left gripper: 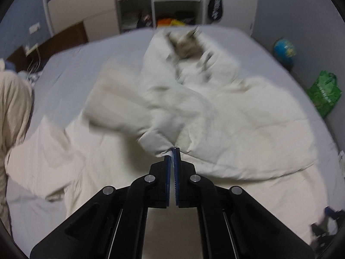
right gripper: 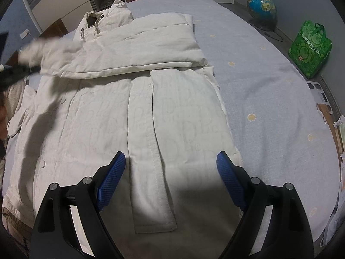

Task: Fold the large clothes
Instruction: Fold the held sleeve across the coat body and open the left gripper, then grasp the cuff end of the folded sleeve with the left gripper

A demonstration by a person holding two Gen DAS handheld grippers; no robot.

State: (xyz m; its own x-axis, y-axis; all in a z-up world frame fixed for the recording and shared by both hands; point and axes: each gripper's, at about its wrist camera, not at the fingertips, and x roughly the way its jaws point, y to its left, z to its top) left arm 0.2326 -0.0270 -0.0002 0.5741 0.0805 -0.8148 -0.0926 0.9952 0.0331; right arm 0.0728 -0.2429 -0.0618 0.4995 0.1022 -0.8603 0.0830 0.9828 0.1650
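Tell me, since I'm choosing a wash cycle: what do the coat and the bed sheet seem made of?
The coat looks like matte cream woven cotton or a blend over padding: puffy quilted panels, stitched lines. The bed sheet looks like thin grey-blue woven cotton, matte, with small printed dots. Neither fibre is certain.

Left hand-held gripper [left gripper: 172, 151] clamped shut, right hand-held gripper [right gripper: 171, 160] spread wide
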